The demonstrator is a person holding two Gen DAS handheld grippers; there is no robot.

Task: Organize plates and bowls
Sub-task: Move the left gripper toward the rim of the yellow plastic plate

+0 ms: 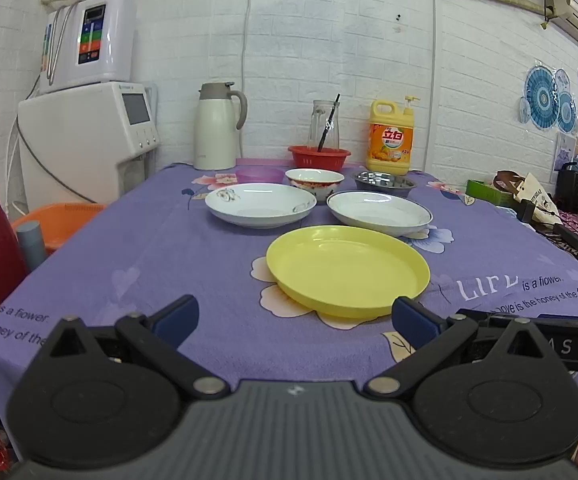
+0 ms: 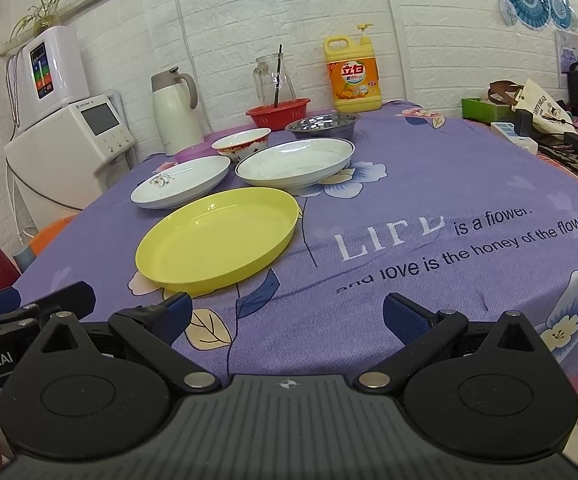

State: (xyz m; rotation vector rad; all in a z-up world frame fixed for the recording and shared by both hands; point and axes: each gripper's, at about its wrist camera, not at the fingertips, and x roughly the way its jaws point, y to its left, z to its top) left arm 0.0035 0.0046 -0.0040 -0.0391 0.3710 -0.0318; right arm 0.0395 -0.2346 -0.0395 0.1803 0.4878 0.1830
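Note:
A yellow plastic plate lies nearest on the purple tablecloth. Behind it are a white plate with a flower print and a white plate with a dark rim. Further back stand a red-patterned white bowl, a steel bowl and a purple bowl. My left gripper is open and empty just in front of the yellow plate. My right gripper is open and empty to the right of that plate.
A red basket holding a glass jug, a white thermos jug and a yellow detergent bottle line the back wall. A water dispenser stands at left. Bags and clutter lie at right.

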